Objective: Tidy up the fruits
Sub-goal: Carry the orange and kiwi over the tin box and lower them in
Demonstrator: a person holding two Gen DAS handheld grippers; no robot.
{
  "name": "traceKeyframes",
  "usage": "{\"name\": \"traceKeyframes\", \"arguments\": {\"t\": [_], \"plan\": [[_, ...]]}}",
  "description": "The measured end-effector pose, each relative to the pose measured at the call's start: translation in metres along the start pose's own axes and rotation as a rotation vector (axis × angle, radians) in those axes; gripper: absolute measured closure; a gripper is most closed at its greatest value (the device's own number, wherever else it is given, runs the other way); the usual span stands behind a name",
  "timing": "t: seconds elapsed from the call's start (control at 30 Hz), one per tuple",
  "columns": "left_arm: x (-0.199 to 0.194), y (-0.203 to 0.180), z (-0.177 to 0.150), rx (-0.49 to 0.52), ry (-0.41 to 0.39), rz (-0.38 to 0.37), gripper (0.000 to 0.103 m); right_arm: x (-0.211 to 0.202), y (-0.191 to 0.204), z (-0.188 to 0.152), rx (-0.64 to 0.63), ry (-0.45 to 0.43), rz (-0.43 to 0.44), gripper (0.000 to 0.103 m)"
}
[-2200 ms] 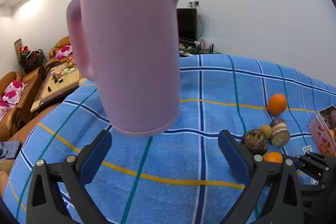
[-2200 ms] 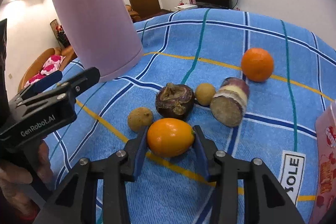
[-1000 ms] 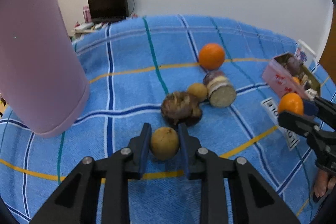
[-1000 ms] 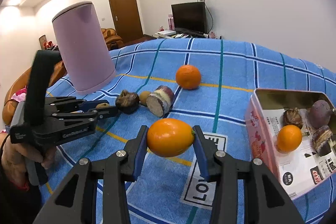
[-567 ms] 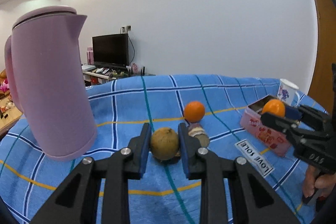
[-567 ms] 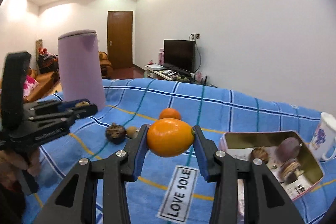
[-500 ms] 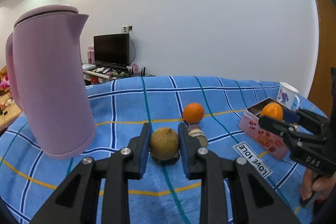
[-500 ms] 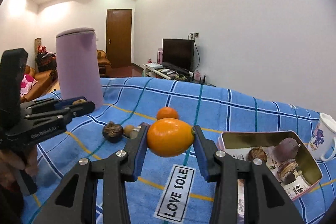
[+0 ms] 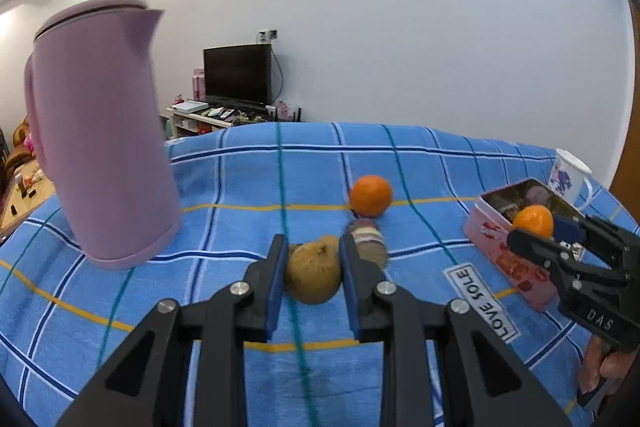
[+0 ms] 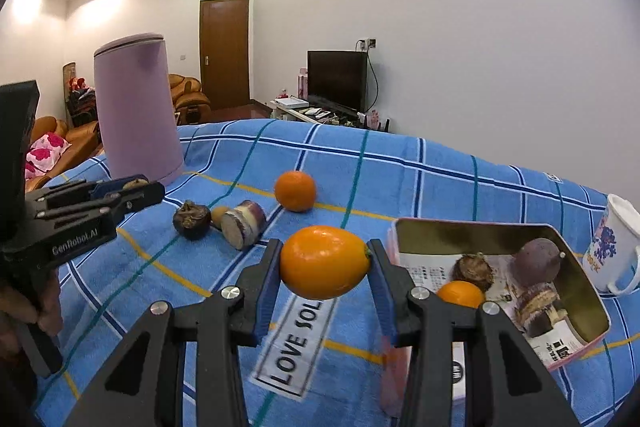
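My left gripper [image 9: 313, 269] is shut on a small brown round fruit [image 9: 313, 274] and holds it above the blue checked cloth. My right gripper [image 10: 324, 263] is shut on an oval orange fruit [image 10: 324, 262], held in the air just left of the pink tin box [image 10: 588, 341]. The box holds an orange fruit [image 10: 460, 293], a purple round fruit [image 10: 536, 265] and brown pieces. On the cloth lie a round orange [image 10: 295, 191], a cut purple-skinned piece [image 10: 243, 224], a dark mangosteen [image 10: 192, 220] and a small tan fruit [image 10: 219, 215]. The right gripper with its orange fruit also shows in the left wrist view [image 9: 536, 223].
A tall pink kettle [image 9: 100, 135] stands at the cloth's left side. A white mug [image 10: 614, 247] stands right of the tin box. A "LOVE SOLE" label [image 10: 298, 341] is sewn on the cloth in front. Sofas and a TV are beyond the table.
Both grippers lifted their fruits off the cloth. The right gripper has carried the orange fruit to the right, closer to the tin box. The left gripper holds the brown fruit raised.
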State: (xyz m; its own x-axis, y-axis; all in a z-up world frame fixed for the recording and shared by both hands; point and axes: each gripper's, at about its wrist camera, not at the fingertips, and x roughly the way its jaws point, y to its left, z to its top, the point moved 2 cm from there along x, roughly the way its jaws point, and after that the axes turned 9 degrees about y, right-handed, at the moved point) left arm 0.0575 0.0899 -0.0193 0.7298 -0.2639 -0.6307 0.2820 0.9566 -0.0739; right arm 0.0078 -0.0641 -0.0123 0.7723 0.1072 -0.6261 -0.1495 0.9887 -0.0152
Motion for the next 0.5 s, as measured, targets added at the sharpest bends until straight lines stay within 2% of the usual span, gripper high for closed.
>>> {"name": "traceKeyframes", "arguments": {"t": [0.5], "plan": [[0.007, -0.079, 0.000, 0.088, 0.044, -0.092, 0.076, -0.018, -0.057, -0.010, 0.046, -0.011, -0.052, 0.059]]}}
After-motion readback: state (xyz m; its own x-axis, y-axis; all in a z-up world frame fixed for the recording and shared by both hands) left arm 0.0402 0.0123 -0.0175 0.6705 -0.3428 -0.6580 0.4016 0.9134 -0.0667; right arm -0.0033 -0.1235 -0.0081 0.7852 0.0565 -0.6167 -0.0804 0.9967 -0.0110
